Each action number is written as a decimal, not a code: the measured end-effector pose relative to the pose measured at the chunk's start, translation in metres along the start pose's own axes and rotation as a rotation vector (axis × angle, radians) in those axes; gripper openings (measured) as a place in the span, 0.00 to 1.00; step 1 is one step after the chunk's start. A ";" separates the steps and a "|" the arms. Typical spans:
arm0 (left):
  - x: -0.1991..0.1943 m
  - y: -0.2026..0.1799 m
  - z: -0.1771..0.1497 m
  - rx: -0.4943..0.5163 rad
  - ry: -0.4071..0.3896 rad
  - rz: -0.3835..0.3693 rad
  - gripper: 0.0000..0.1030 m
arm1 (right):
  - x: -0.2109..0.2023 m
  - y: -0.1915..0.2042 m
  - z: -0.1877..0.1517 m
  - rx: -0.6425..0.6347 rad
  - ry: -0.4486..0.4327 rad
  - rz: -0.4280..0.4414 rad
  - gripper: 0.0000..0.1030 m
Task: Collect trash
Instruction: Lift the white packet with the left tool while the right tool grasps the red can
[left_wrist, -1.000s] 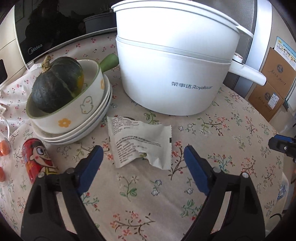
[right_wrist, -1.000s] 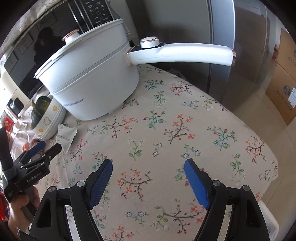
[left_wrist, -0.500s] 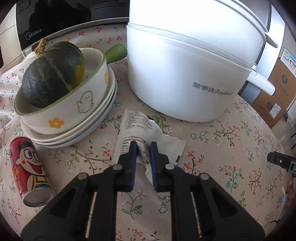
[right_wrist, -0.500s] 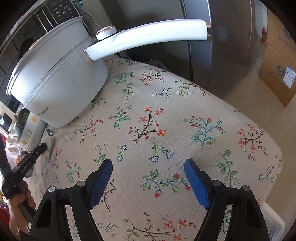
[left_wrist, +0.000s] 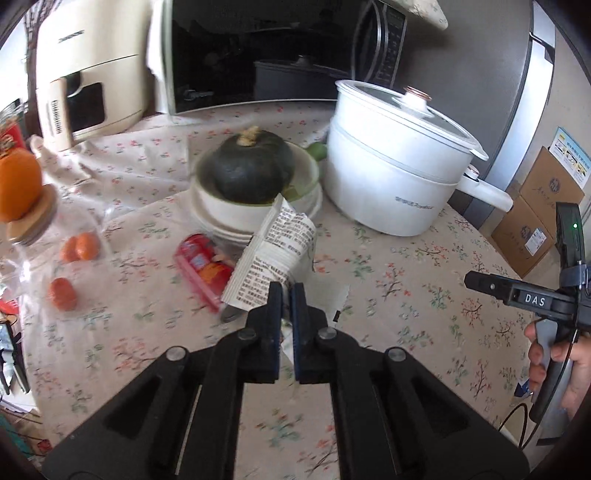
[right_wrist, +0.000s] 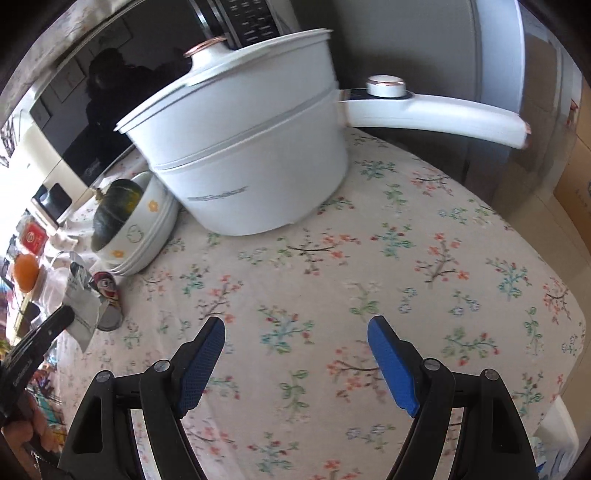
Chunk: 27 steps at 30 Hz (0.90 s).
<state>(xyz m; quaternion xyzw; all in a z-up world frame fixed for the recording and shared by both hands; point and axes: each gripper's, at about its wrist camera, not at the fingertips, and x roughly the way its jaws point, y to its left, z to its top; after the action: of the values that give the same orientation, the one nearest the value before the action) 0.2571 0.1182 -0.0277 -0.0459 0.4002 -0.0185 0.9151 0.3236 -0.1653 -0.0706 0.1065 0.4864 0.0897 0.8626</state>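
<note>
Pinching crinkled printed wrapper (left_wrist: 275, 254): left gripper (left_wrist: 286, 295); smooth white pot (left_wrist: 391, 177) behind

Tabletop (right_wrist: 406, 266) under a floral cloth

On it stand a white electric pot (right_wrist: 251, 162) with a long handle, just beside it a stack of dishes (left_wrist: 255, 218) carrying a dark green squash (left_wrist: 251, 166), a red can (left_wrist: 203, 266) lying on its side, small orange fruits (left_wrist: 79, 247), and a microwave (left_wrist: 266, 51) at the back.
</note>
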 end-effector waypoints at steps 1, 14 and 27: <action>-0.006 0.012 -0.006 -0.012 -0.009 0.026 0.05 | 0.005 0.015 0.000 -0.017 0.002 0.014 0.79; -0.019 0.115 -0.055 -0.086 0.022 0.166 0.06 | 0.078 0.210 -0.026 -0.318 0.035 0.166 0.79; -0.003 0.118 -0.065 -0.087 0.059 0.162 0.06 | 0.125 0.240 -0.021 -0.411 0.038 0.166 0.60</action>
<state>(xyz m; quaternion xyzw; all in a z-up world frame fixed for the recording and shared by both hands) 0.2072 0.2316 -0.0812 -0.0524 0.4299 0.0718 0.8985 0.3574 0.1002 -0.1185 -0.0335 0.4638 0.2595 0.8464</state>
